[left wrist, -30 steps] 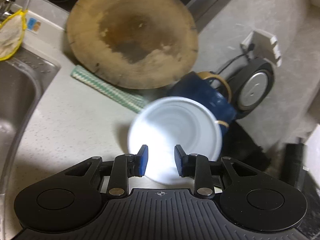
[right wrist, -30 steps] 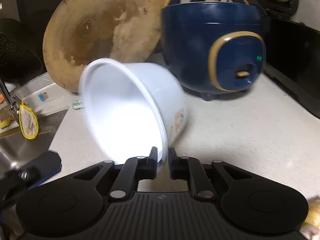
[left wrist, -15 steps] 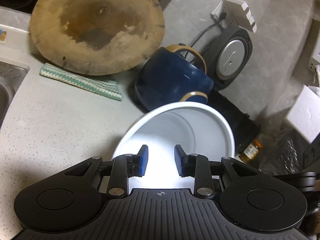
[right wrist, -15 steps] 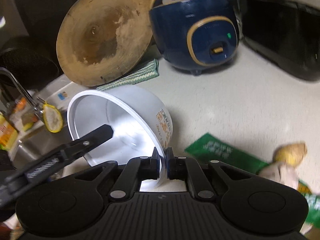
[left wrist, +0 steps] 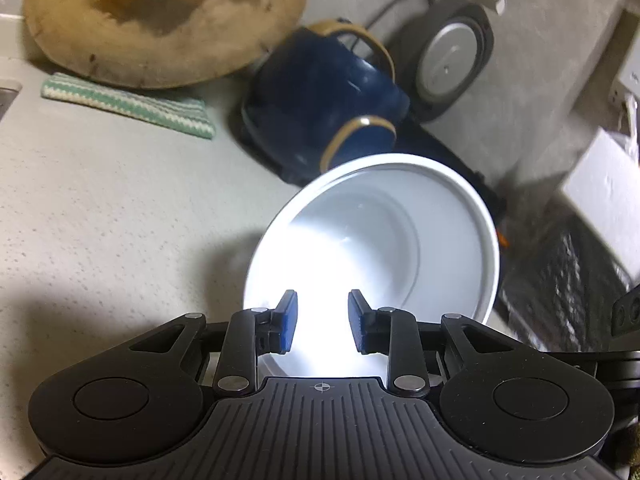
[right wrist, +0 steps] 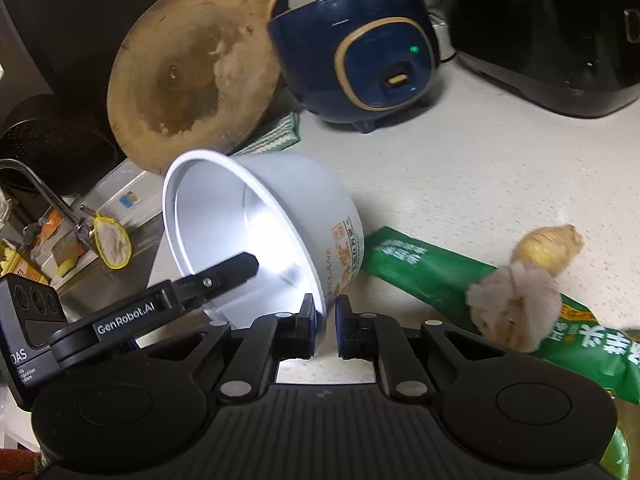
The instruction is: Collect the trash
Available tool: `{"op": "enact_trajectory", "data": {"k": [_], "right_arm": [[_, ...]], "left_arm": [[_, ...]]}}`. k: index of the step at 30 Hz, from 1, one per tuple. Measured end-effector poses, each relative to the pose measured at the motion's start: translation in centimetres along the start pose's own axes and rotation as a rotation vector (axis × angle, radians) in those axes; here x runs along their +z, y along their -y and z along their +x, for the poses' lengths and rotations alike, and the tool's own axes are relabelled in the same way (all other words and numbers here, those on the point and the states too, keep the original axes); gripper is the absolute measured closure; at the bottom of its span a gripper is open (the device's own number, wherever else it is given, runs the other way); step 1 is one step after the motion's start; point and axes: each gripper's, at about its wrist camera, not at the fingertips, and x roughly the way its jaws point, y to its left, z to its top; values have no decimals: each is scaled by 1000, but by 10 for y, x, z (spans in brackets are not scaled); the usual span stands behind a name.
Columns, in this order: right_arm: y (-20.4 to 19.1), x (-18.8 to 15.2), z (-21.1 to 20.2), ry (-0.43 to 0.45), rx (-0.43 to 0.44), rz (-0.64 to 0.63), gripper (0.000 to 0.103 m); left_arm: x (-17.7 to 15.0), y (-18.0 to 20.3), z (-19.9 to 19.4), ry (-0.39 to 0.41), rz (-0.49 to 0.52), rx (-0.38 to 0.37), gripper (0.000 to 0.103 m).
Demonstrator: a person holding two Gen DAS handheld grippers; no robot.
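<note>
The right gripper [right wrist: 325, 326] has its fingers [right wrist: 307, 328] pinched narrowly on the near rim of a white paper bowl [right wrist: 280, 220], one finger inside the wall and one outside, so the bowl is tipped on its side with its mouth turned toward the left and its printed outer wall facing the right. The left gripper [left wrist: 322, 322] holds its blue-padded fingers [left wrist: 289, 320] apart, a moderate gap between them, gripping nothing; they sit at the bowl's open mouth, and the left wrist view looks straight into the bright, empty interior of the bowl [left wrist: 384, 240]. In the right wrist view one finger of the left gripper reaches into the bowl from the left. Just beside the bowl's base a green plastic wrapper [right wrist: 432, 268] lies flat on the speckled tabletop [right wrist: 480, 168], with a crumpled pale wad [right wrist: 516, 304] resting on it and a knob of ginger [right wrist: 550, 248] touching the wad. Farther back stand a navy rice cooker [right wrist: 356, 48] with a lit green light, a round wooden board [right wrist: 192, 76] leaning upright with a green-striped cloth [left wrist: 128, 104] at its foot, and a black appliance [right wrist: 552, 36] on the right. A sink with a yellow-rimmed strainer [right wrist: 112, 240] lies to the left.
</note>
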Motion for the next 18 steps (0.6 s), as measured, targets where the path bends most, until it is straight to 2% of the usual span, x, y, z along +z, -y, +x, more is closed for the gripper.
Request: {"op": "enact_trajectory", "data": {"k": [9, 18], "right_arm": [[9, -16, 9, -17, -24, 6, 94], [1, 1, -19, 86, -60, -20, 89]], "left_arm": [[-3, 4, -2, 20, 25, 5, 72], [-1, 7, -4, 10, 14, -17, 72]]}}
